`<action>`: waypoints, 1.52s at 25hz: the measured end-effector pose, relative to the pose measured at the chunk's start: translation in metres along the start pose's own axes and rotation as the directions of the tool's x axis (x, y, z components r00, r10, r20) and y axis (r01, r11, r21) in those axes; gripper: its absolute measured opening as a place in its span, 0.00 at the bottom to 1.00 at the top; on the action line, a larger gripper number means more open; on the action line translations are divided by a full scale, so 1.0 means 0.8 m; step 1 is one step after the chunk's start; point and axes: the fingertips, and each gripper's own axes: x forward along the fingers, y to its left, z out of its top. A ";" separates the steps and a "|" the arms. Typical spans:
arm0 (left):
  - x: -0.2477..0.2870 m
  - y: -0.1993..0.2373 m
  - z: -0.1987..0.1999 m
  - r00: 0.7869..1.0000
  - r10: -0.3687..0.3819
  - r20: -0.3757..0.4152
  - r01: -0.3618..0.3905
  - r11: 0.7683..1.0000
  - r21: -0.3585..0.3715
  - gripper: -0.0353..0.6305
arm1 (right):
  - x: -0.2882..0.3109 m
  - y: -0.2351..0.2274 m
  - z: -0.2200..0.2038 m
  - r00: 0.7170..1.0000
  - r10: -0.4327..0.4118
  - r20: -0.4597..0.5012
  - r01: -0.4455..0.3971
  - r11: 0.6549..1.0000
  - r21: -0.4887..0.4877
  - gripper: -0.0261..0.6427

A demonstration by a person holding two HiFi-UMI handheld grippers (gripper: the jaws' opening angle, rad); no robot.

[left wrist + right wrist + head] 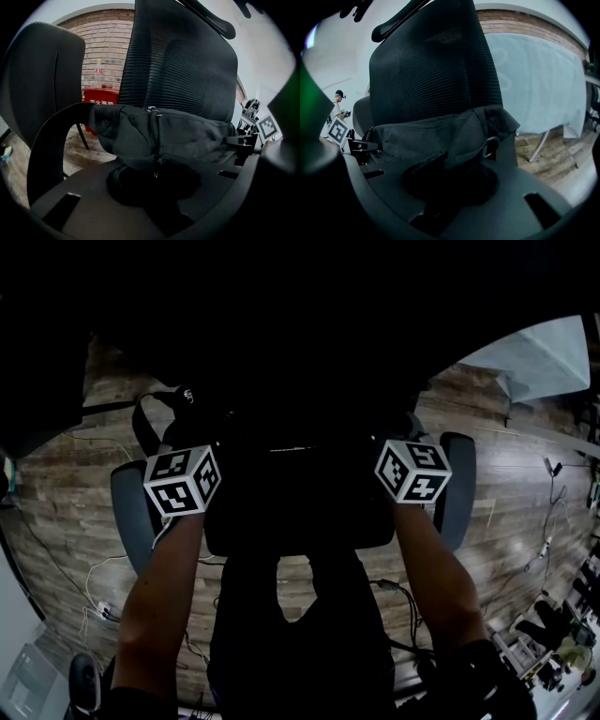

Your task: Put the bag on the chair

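Left gripper view: left gripper (154, 187) is released. Its jaws stand apart, and the lower edge of the bag (178, 136) and a zip pull (156, 174) hang into the gap, with no pad seen pinching. The bag is black fabric, long and slumped, zip closed, contents not visible. It sits on the chair (187, 70), right in front of the mesh backrest. Behind is a red box (101, 96) with a clear bottle (98, 70) above it; on it or behind it, can't tell.

Right gripper view: right gripper (450, 185) is the same, jaws parted, the bag's other end drooping between them. There's a metal ring (490, 147) on that end. The seat is mostly hidden by the jaws.

Head view: very dark. Left cube (183, 481) and right cube (412, 470) sit just inside the grey armrests (131, 512). The bag merges with the black seat, outline unreadable. A strap loop (141, 423) sticks out on the left. The wood floor (75, 521) has cables on it.
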 end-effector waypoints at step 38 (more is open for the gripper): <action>-0.120 -0.102 0.067 0.994 -0.081 0.075 0.077 0.996 0.050 0.51 | -0.128 0.026 0.036 1.000 0.017 -0.024 -0.016 1.000 0.002 0.53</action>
